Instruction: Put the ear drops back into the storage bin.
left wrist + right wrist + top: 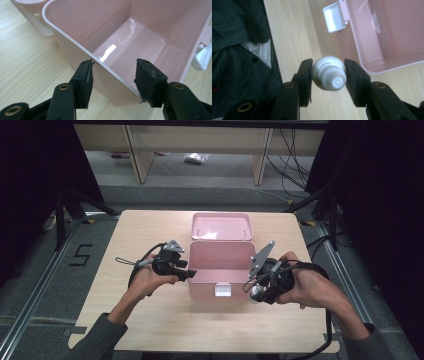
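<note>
- Bottle [329, 73], small and white, is clamped between the jaws of the right gripper [260, 287], just off the near right corner of the pink box [222, 270] and up off the table [150, 320].
- Starting at the left: the left gripper [172, 265] sits at the box's left wall. In the left gripper view its jaws stand apart, one pad outside the wall and one inside, straddling the rim. Whether the outer pad actually touches the plastic I can't quite tell from here; it looks like a steadying hold rather than a squeeze.
- In the middle, the box lies open and bare inside, with glossy pink walls and a shiny floor. Its lid [221, 226] is tipped back flat behind it, and a white latch [223, 290] hangs at the front.
- On the right, the bottle points its ribbed white screw cap and small nozzle back at the right gripper's camera, with the rounded shoulder behind the cap.
- Handling: it looks light and made of stiff plastic, smooth and rounded, so I'd guess it could swivel or slip between flat pads. The hold at the widest part of the shoulder, just behind the cap, seems the sensible place.
- The box is probably light too, with thin walls that would flex, so bracing it makes sense.
</note>
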Demonstrator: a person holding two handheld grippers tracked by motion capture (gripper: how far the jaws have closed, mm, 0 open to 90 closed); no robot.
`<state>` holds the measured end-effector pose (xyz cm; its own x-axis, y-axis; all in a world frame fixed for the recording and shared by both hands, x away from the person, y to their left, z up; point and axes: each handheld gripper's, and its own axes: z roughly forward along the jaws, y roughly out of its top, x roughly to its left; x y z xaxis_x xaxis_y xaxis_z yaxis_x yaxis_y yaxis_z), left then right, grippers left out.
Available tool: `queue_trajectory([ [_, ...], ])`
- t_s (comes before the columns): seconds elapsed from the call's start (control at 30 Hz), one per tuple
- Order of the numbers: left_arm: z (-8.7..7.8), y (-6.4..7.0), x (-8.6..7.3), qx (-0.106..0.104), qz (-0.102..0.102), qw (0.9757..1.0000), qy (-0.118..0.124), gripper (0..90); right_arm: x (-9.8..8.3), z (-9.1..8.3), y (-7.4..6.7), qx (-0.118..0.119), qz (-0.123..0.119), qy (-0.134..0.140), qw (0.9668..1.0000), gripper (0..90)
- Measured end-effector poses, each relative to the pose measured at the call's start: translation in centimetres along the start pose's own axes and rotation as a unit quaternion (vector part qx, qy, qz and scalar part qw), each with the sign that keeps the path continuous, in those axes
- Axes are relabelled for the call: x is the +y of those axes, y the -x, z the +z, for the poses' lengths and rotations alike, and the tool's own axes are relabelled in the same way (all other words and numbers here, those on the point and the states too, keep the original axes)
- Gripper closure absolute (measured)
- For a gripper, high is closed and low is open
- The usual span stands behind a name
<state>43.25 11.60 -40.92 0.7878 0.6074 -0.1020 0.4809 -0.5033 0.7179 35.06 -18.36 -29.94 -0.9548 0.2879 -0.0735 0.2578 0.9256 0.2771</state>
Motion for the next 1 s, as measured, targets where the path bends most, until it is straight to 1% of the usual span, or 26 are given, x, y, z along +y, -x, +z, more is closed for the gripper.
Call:
queue_trajectory([
  [0.03, 0.0, 0.0, 0.0, 0.0, 0.0, 1.0, 0.0, 48.1, 0.0, 0.0, 0.0, 0.0, 0.0, 0.0, 1.0, 60.5],
  [0.07, 0.0, 0.0, 0.0, 0.0, 0.0, 1.0, 0.0, 48.1, 0.2, 0.0, 0.5, 0.001, -0.02, 0.006, 0.9998, 60.5],
  [0.1, 0.0, 0.0, 0.0, 0.0, 0.0, 1.0, 0.0, 48.1, 0.4, -0.1, 0.6, -0.005, -0.011, 0.005, 0.9999, 60.6],
  [0.13, 0.0, 0.0, 0.0, 0.0, 0.0, 1.0, 0.0, 48.1, 0.5, -0.2, 0.8, -0.006, -0.013, 0.007, 0.9999, 60.5],
  [0.17, 0.0, 0.0, 0.0, 0.0, 0.0, 1.0, 0.0, 48.1, 0.6, -0.2, 1.1, 0.002, -0.013, 0.006, 0.9999, 60.6],
  [0.2, 0.0, 0.0, 0.0, 0.0, 0.001, 1.0, 0.0, 48.1, 0.9, -0.3, 1.4, -0.002, 0.0, 0.001, 1.0, 60.6],
  [0.27, 0.0, 0.0, 0.0, 0.0, 0.0, 1.0, 0.0, 48.1, 1.0, -0.3, 1.6, -0.003, 0.0, 0.002, 1.0, 60.6],
  [0.3, 0.0, 0.0, 0.0, 0.0, 0.0, 1.0, 0.001, 48.1, 1.1, -0.3, 2.0, -0.004, -0.013, 0.009, 0.9999, 60.6],
  [0.33, 0.0, 0.0, 0.0, 0.0, 0.0, 1.0, 0.001, 48.1, 1.2, -0.3, 2.0, -0.011, 0.006, 0.003, 0.9999, 60.6],
  [0.37, 0.0, 0.0, 0.0, 0.0, 0.0, 1.0, 0.001, 48.1, 1.4, -0.4, 2.2, -0.01, 0.01, -0.001, 0.9999, 60.5],
  [0.4, 0.0, 0.0, 0.0, 0.0, 0.0, 1.0, 0.001, 48.1, 1.7, -0.3, 2.8, -0.005, -0.001, 0.003, 1.0, 60.6],
  [0.43, 0.0, 0.0, 0.0, 0.0, 0.0, 1.0, 0.001, 48.1, 1.8, -0.3, 3.0, -0.007, 0.01, 0.003, 0.9999, 60.6],
  [0.5, 0.0, 0.0, 0.0, 0.0, 0.0, 1.0, 0.0, 48.1, 1.9, -0.2, 3.3, -0.008, 0.012, 0.001, 0.9999, 60.6],
  [0.53, 0.0, 0.0, 0.0, 0.0, 0.0, 1.0, 0.001, 48.1, 2.1, -0.1, 3.6, -0.011, 0.005, 0.001, 0.9999, 60.6],
  [0.57, 0.0, 0.0, 0.0, 0.0, 0.0, 1.0, 0.001, 48.1, 2.3, 0.2, 4.0, -0.011, 0.015, -0.003, 0.9998, 60.6],
  [0.67, 0.0, 0.0, 0.0, 0.0, 0.0, 1.0, 0.001, 48.1, 2.6, 0.5, 4.4, -0.013, 0.015, -0.004, 0.9998, 60.6],
  [0.7, 0.0, 0.0, 0.0, 0.0, 0.0, 1.0, 0.001, 48.1, 2.7, 0.5, 4.5, -0.01, 0.019, -0.002, 0.9998, 60.6],
  [0.73, 0.0, 0.0, 0.0, 0.0, 0.0, 1.0, 0.001, 48.1, 2.8, 0.6, 4.7, -0.019, 0.021, 0.003, 0.9996, 60.6],
  [0.77, 0.0, 0.0, 0.0, 0.0, 0.0, 1.0, 0.0, 48.1, 2.9, 0.9, 5.0, -0.011, 0.028, 0.003, 0.9995, 60.6],
  [0.8, 0.0, 0.0, 0.0, 0.0, 0.0, 1.0, 0.0, 48.1, 2.9, 0.9, 5.0, -0.011, 0.028, 0.003, 0.9995, 60.6],
  [0.83, 0.0, 0.0, 0.0, 0.001, 0.001, 1.0, 0.0, 48.1, 3.0, 1.0, 5.2, -0.015, 0.03, 0.0, 0.9994, 60.6],
  [0.87, 0.0, 0.0, 0.0, 0.001, 0.002, 1.0, 0.0, 48.1, 3.2, 1.3, 5.5, -0.011, 0.034, -0.004, 0.9993, 60.6],
  [0.9, 0.0, 0.1, 0.0, 0.001, 0.002, 1.0, 0.0, 48.2, 3.4, 1.8, 6.0, -0.014, 0.032, -0.005, 0.9994, 60.6],
  [0.97, 0.0, 0.0, 0.0, 0.001, -0.001, 1.0, 0.0, 48.2, 3.5, 2.0, 6.1, -0.014, 0.036, -0.008, 0.9992, 60.6],
  [1.0, 0.0, 0.0, 0.0, 0.001, -0.001, 1.0, 0.0, 48.2, 3.6, 2.4, 6.4, -0.016, 0.035, -0.009, 0.9992, 60.6],
])
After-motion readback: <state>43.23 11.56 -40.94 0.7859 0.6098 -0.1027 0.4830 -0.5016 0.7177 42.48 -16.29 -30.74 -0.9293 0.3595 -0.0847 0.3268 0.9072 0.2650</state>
